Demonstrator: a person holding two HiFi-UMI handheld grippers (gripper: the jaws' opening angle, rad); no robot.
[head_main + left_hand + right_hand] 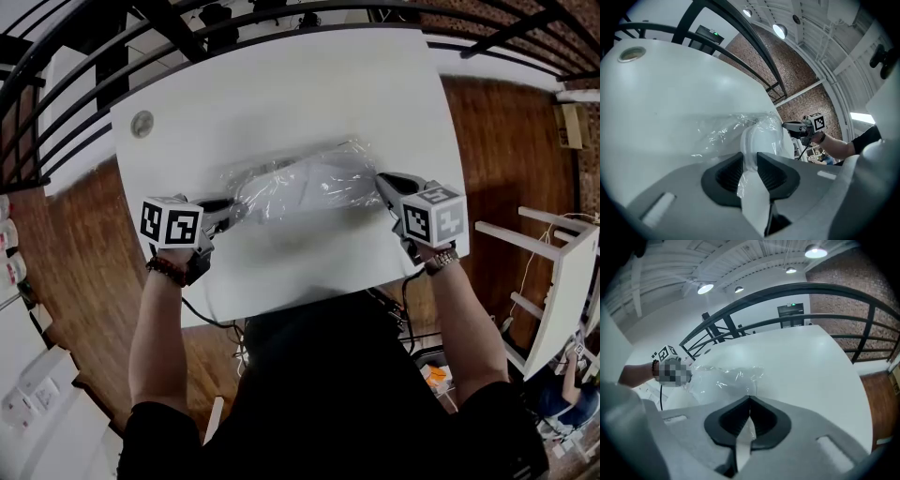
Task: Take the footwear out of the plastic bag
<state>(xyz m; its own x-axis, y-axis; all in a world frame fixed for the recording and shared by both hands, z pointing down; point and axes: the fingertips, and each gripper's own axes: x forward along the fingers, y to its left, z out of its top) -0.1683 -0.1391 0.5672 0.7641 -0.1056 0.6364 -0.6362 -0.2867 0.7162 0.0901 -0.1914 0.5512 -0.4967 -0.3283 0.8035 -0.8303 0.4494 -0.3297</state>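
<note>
white desk (281,84) under a black railing (84,66) along the top of the head view, wood floor (506,141) at the right edge.

step in hand: securing both ends before extraction. nothing is out yet. the footwear (323,178) lies inside the plastic bag (253,187) at the centre of the desk.

left of frame: left gripper (230,208) at the bag's left end. in the left gripper view its fingers (729,171) stand partly closed and clamp a rounded white end of the footwear through the film.

right of frame: right gripper (382,180) at the bag's right end. in the right gripper view its fingers (761,420) are closed together on a thin fold of film only, with no shoe between them.

judgement: next move needs the two ends drawn apart, so the film slides off while the left grip keeps the shoe. which end is the bag's mouth i cannot tell. risk: if the film is pinched with the shoe at the left, the bag will stretch or tear.
</note>
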